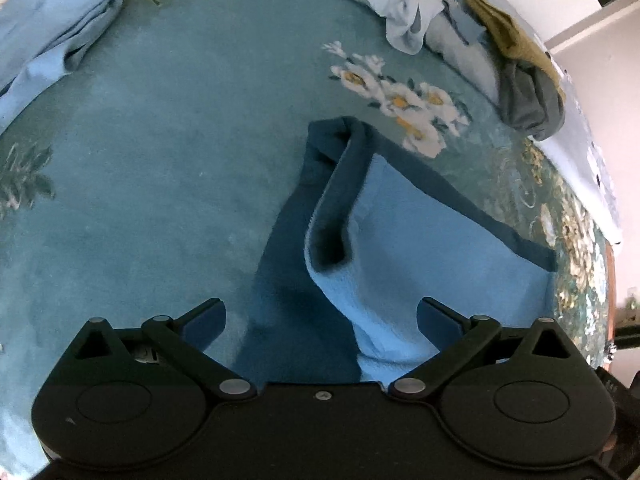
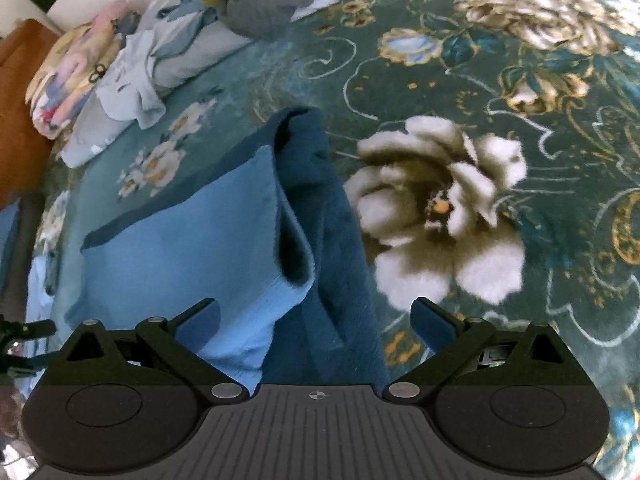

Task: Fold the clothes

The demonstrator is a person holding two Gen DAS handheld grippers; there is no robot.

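The blue fleece garment [image 1: 420, 248] lies on the bed, on a teal floral blanket [image 1: 160, 160], just ahead of both grippers; it is pale blue and nappy on one face, darker teal-blue on the other, with a dark band along its edge and one flap rolled up into a soft standing ridge. Part of it lies flat, part is doubled over, which would fit a fold half made or a piece only now being laid out. The left gripper [image 1: 320, 320] and right gripper [image 2: 316, 320] both stand with fingers wide apart, holding nothing. Any further fold calls for catching the thick, limp edge squarely. A pale blue folded cloth [image 1: 52, 36] and a heap of crumpled clothes [image 1: 460, 20] lie well apart.
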